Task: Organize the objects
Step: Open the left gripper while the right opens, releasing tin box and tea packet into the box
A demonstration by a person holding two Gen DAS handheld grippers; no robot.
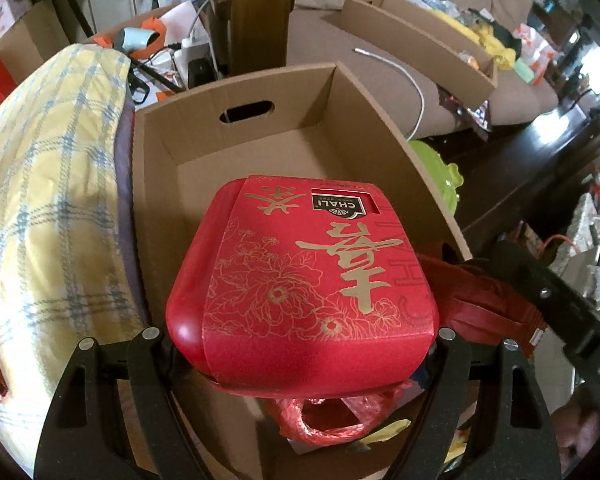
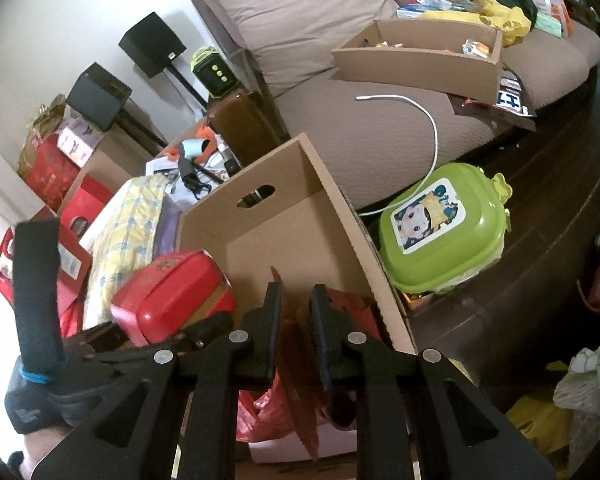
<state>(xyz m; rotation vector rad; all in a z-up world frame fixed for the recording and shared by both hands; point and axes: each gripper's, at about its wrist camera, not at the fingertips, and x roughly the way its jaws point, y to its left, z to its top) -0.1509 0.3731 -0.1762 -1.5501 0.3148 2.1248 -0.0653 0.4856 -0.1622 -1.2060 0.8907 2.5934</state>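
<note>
**Mei:** Left claw is clenched on the near end of the rounded red tea gift box with a gold-printed paper sleeve, one finger on each side, holding it over the open brown cardboard carton with a slot handle.

**Jun:** And the right claw?

**Mei:** Nearly closed, grasping a thin, translucent reddish-brown sheet edge-on above the same carton.

**Jun:** How would you set the box down?

**Mei:** I'd keep it level, carry it forward to the bare far floor of the carton, and lower it flat before letting go. The crumpled red plastic bag below would tip it if released here.

**Jun:** Anything about the box itself?

**Mei:** Glossy shell, soft corners; gold peony lines and large characters on the sleeve, with a dark "CHALI" label showing through a cut-out. It looks smooth, so a side grip could slip.
</note>
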